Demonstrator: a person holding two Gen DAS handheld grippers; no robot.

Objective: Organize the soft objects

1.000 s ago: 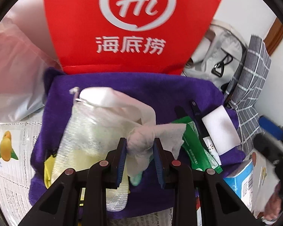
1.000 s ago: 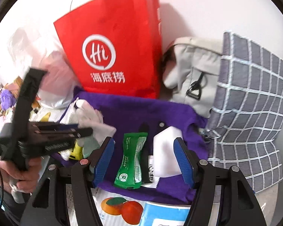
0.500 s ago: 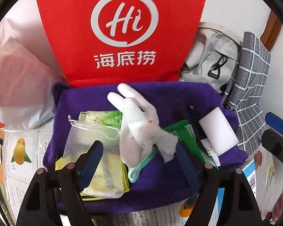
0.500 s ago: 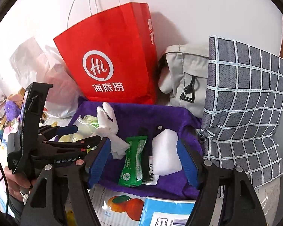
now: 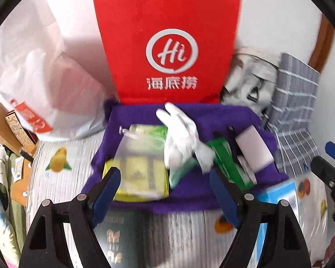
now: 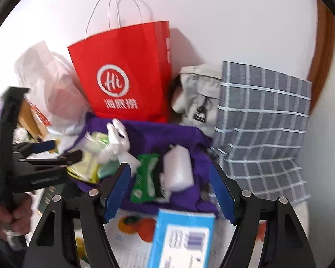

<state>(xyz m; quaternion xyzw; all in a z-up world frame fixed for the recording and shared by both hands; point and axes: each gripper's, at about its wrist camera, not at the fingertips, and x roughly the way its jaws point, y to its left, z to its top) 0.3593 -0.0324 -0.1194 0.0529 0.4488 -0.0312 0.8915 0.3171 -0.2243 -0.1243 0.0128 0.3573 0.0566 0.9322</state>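
Note:
A white glove [image 5: 181, 134] lies loose on the purple cloth [image 5: 189, 198], between a mesh bag of yellow and green packs [image 5: 140, 169] and a green packet [image 5: 227, 160]. A white sponge block [image 5: 254, 147] sits at the cloth's right side. My left gripper [image 5: 165, 176] hovers above the cloth's near edge, its jaws opening with nothing between the pads. My right gripper [image 6: 169, 168] is open and empty, raised over the green packet [image 6: 145, 176] and the white block [image 6: 178, 167]. The glove [image 6: 118, 138] lies left of it, past the left gripper [image 6: 62, 150].
A red paper bag [image 5: 167, 44] stands behind the cloth against the wall. A white plastic bag [image 5: 44, 78] is at the left; a grey backpack [image 6: 198, 93] and a checked grey bag [image 6: 261, 122] at the right. A blue box [image 6: 183, 239] and a dark booklet [image 5: 120, 234] lie near.
The left gripper has opened and let go of the white glove, which now lies on the purple cloth. Both grippers have drawn back and up from the cloth.

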